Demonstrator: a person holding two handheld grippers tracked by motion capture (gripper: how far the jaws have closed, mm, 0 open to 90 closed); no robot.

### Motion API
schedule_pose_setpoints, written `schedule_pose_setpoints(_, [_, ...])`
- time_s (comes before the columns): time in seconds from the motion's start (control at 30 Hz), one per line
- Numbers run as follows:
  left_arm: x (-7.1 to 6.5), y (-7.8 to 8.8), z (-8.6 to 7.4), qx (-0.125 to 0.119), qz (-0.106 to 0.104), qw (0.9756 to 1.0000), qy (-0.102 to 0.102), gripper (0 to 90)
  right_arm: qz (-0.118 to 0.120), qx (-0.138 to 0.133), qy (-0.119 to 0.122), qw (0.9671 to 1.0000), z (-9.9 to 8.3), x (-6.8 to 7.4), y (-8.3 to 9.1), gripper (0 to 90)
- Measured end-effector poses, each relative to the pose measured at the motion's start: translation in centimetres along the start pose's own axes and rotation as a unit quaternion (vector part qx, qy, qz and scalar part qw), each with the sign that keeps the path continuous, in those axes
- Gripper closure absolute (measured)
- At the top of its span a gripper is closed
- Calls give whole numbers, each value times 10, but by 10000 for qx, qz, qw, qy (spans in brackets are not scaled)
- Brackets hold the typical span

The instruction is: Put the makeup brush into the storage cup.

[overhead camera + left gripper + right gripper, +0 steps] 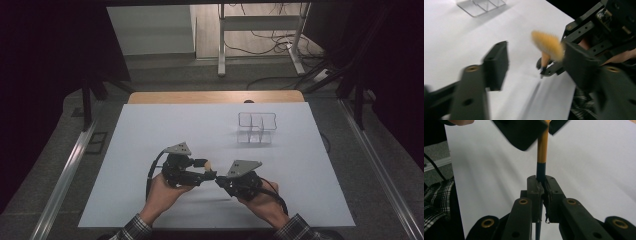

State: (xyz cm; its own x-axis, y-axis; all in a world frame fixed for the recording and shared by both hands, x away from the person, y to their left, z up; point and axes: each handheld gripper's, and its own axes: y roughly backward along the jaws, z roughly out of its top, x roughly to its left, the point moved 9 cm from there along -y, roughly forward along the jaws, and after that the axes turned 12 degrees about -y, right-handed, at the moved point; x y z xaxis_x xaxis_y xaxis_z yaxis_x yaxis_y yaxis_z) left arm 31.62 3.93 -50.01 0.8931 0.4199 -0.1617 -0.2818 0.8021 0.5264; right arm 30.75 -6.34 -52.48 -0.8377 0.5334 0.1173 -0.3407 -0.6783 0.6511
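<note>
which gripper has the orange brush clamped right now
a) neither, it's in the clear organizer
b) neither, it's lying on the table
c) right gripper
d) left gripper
c: in the right gripper view the right gripper has its jaws shut on the dark end of the brush, while in the left gripper view the left gripper stands open around the bristle end.

White table with one clear organizer on it

The table [150, 150] has a white top with a wooden edge along its far side. A clear divided organizer [256, 128] stands right of centre in the frame's upper middle, directly on the white surface.
</note>
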Motion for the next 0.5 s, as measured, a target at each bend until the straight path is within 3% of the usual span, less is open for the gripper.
schedule_pose_setpoints(0.23, [5,2,-9,309,453,9978,-372,92,10,-88,-89,9999,3,-5,6,840])
schedule_pose_setpoints(0.5, [10,4,-21,521,655,9953,-490,30,63,-207,-286,9994,5,-12,13,840])
